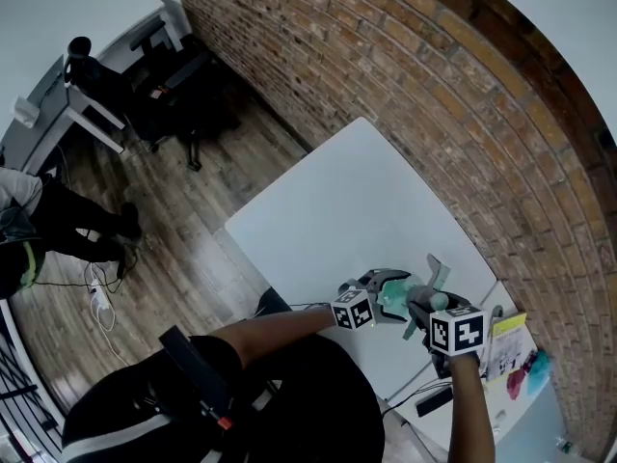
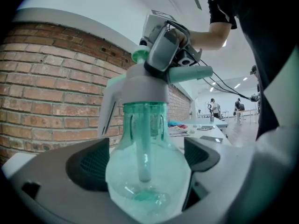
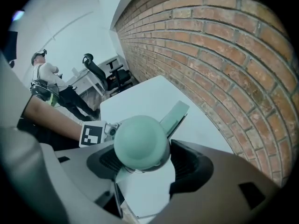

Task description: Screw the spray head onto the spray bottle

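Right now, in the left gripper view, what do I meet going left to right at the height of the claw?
Brick wall → one claw pad → spray bottle → other claw pad.

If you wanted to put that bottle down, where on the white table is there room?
Most of the white table is bare: the whole stretch from its far corner along the brick wall up to the spray bottle. The near right end is crowded, with a yellow sheet among clutter.
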Demonstrator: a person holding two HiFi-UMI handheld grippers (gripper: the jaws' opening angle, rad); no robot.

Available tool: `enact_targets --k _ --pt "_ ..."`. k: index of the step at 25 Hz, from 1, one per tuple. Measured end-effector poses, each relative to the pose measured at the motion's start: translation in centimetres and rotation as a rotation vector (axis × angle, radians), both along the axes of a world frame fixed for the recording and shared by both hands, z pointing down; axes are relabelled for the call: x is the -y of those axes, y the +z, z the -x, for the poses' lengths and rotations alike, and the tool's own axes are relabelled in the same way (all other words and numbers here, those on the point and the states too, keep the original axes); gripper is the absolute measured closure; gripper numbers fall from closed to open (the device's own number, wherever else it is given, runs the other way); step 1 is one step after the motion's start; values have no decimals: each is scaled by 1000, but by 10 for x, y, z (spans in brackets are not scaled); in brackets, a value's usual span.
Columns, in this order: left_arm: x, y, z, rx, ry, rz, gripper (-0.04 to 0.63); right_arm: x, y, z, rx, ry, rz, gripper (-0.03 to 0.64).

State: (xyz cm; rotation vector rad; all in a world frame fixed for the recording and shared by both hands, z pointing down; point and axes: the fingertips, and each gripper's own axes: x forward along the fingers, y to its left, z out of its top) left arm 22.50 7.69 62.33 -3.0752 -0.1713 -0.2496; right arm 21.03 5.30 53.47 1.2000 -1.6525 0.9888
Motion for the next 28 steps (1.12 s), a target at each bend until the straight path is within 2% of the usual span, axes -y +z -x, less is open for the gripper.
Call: enact_targets --k 5,9,11,13,17,20,25,28 --pt "0 1 2 4 1 -2 101 1 -2 6 2 -105 18 338" --pt "1 2 1 4 2 -6 101 5 -15 0 -7 -111 -19 339" --pt "1 1 1 4 2 -5 101 8 -25 -1 -33 -157 -39 339" --pt "1 2 2 4 0 -3 101 8 -35 0 -85 -265 -60 339" --pt "1 3 2 6 0 1 101 0 -48 11 -198 -599 -80 339" --pt "0 2 2 6 5 4 101 -7 -50 15 -271 -798 -68 339" --pt "1 1 1 3 2 10 103 -10 -44 14 -334 -1011 -49 339" --pt "1 1 1 1 4 13 103 -7 -36 10 -406 -1121 -33 339"
